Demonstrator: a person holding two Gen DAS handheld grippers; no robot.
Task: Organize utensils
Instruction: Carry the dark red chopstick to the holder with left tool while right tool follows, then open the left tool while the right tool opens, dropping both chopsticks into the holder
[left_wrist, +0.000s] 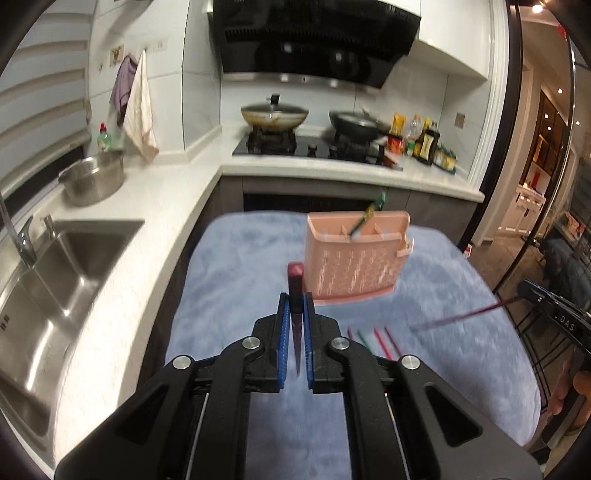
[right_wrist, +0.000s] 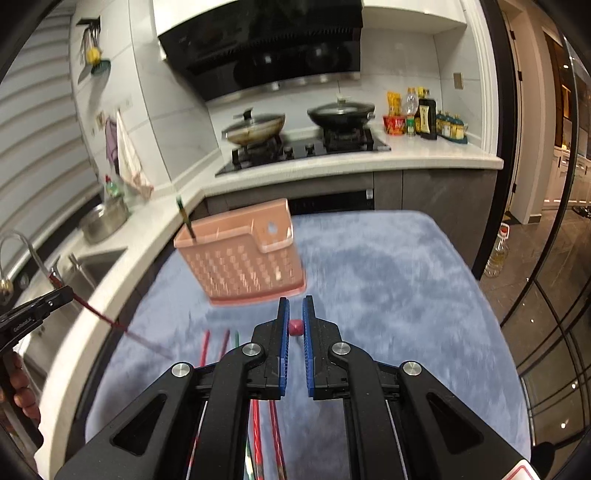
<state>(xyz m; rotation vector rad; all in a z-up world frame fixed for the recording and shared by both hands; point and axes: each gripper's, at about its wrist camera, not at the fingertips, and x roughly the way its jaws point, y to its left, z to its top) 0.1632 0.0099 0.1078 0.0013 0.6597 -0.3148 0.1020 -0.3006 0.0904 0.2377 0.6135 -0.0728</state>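
Note:
My left gripper (left_wrist: 295, 299) is shut on a dark red chopstick (left_wrist: 295, 284), whose square end sticks out past the blue pads. My right gripper (right_wrist: 295, 301) is shut on another red chopstick (right_wrist: 296, 327), seen end-on between its pads. Each gripper shows in the other's view: the right gripper (left_wrist: 532, 295) with its stick (left_wrist: 461, 315) slanting down, the left gripper (right_wrist: 55, 297) with its stick (right_wrist: 107, 320). A pink slotted utensil holder (left_wrist: 356, 258) (right_wrist: 240, 258) stands ahead on the blue cloth with one green chopstick (left_wrist: 369, 214) (right_wrist: 184, 218) in it. Loose red and green chopsticks (left_wrist: 373, 338) (right_wrist: 205, 345) lie below.
The blue fuzzy cloth (left_wrist: 229, 266) (right_wrist: 388, 280) covers the work surface. A steel sink (left_wrist: 55, 280) and a metal pot (left_wrist: 92, 177) are on the left counter. Beyond stand the stove with two woks (left_wrist: 275, 114) and bottles (right_wrist: 424, 114). A hand (right_wrist: 22, 391) holds the left tool.

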